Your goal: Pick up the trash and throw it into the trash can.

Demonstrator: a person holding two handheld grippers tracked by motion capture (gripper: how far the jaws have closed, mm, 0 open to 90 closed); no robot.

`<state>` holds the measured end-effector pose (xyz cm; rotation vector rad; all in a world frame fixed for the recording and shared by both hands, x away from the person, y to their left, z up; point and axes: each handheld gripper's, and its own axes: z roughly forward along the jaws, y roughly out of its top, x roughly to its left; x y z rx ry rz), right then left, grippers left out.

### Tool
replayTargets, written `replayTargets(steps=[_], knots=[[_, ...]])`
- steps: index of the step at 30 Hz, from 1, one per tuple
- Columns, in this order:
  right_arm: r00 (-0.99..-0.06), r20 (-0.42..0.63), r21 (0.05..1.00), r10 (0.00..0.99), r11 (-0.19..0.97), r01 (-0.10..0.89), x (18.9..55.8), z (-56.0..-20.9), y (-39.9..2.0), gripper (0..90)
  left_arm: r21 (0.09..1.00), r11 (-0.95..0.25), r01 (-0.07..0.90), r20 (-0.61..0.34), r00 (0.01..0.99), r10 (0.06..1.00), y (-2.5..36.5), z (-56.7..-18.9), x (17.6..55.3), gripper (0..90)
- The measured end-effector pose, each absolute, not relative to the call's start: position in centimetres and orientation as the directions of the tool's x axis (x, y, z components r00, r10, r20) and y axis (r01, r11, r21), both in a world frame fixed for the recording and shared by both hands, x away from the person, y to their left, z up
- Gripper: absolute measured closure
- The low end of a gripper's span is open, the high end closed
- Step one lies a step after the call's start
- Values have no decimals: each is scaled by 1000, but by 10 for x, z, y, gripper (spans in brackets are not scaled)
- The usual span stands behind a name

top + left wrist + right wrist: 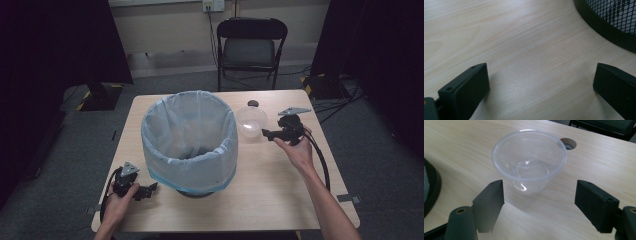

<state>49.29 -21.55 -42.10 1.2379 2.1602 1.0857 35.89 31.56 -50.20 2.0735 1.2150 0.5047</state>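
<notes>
Right gripper (pixel 539 195) stood wide open, lined up on the empty clear round plastic bowl (pixel 529 160) at frame centre, likely for pickup; left gripper (pixel 541 85) gaped idle beside the bag-lined black mesh bin (pixel 190 142).

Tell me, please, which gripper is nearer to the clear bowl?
Right. The right gripper sits just beside the bowl, open and pointing at it. The left gripper is far off at the table's near left, beyond the lined bin.

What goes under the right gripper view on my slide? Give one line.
Right gripper, jaws open, faces an empty clear bowl upright on the wooden table.
</notes>
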Motion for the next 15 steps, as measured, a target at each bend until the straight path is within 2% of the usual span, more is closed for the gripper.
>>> replayTargets(steps=[9,15], knots=[[-521,13,771,853,323,548,544,-421,-206,237,715,-341,611,-5,491,871,316,-502,359,0],[-525,43,779,850,300,550,558,-427,-202,255,715,-341,611,-5,492,871,316,-502,359,0]])
